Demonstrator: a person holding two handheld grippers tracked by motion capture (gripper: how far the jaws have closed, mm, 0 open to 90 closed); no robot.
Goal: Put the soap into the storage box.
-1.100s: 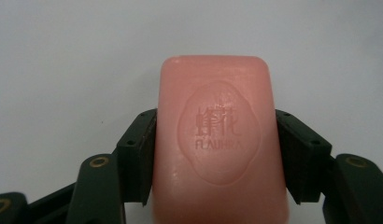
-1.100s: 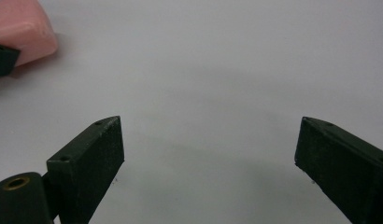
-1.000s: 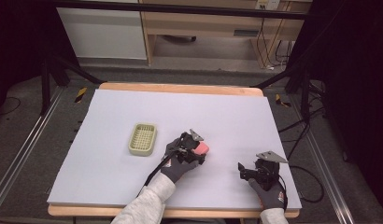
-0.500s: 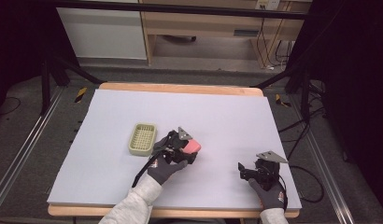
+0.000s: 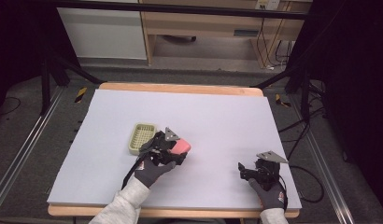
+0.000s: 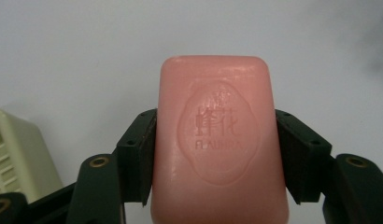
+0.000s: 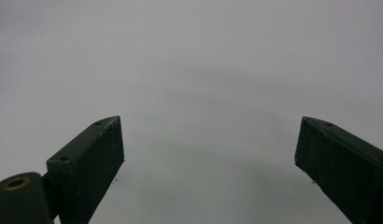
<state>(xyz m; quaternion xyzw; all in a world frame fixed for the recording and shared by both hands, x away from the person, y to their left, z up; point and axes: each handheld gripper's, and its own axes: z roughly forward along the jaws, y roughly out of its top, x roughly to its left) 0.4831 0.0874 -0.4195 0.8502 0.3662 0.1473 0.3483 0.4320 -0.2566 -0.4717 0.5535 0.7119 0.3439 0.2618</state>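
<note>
pink soap [image 6: 220,140] pinched in left gripper [image 6: 216,156] fingers, embossed lettering readable up close; right gripper [image 7: 208,158] fingers spread.

Soap bar [image 5: 180,147] right of basket [image 5: 142,137], on table [image 5: 217,116].

Grey knit gloves w/ red cuff logo, pale grey sleeves, black tools [image 5: 179,150], brass screws, grey triangular plates.

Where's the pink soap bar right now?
The pink soap bar is clamped in the left gripper, left of centre in the high view, just right of the pale green soap dish.
</note>
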